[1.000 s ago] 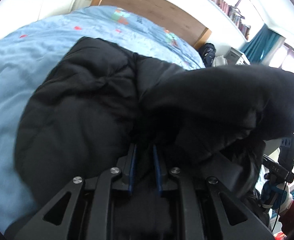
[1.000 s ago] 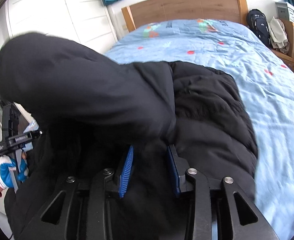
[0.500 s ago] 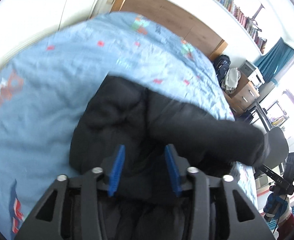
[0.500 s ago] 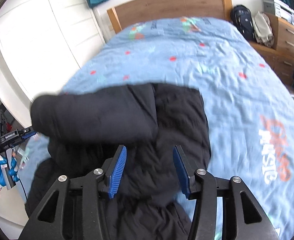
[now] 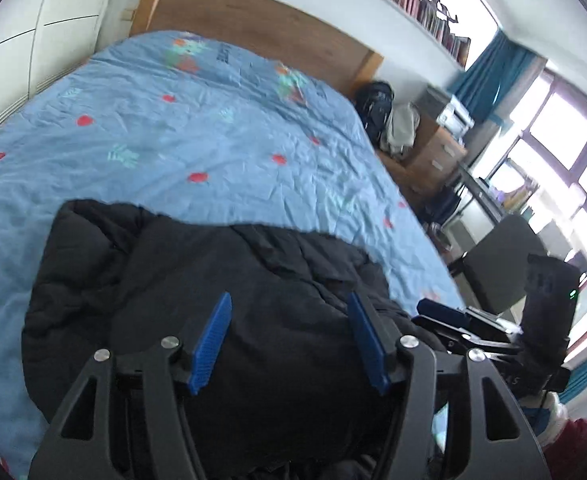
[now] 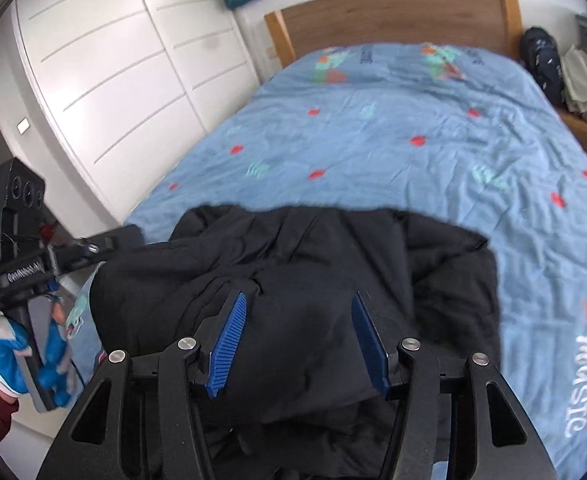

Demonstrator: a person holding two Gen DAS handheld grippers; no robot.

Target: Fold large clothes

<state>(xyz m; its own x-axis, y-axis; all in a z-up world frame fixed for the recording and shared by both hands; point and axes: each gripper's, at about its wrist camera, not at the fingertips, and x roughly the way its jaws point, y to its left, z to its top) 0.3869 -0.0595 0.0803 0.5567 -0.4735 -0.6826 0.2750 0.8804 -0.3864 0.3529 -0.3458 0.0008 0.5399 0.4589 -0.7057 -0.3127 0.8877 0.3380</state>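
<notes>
- Left wrist view: left gripper (image 5: 289, 340) above the black jacket (image 5: 221, 280), jaws just opened apart, nothing between them — fold released.
- Right gripper (image 6: 299, 340) likewise just opened, empty over the jacket.
- Next, probably, a fresh grip on the jacket's edge — blur hides which.

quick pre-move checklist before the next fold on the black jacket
1. Left tool free of cloth: ok. Its jaws have just been opening and nothing is pinched between them.
2. Right tool free of cloth: ok. Its jaws have also just been opening, and the pads are bare.
3. Black jacket resting on the blue bedspread: ok, at the near end.
4. Fold tidy: not ok. The top layer looks bunched and creased.
5. Room on the bedspread beyond the jacket: ok.
6. Near hem squared up: cannot tell, it is hidden behind the tools.
</notes>
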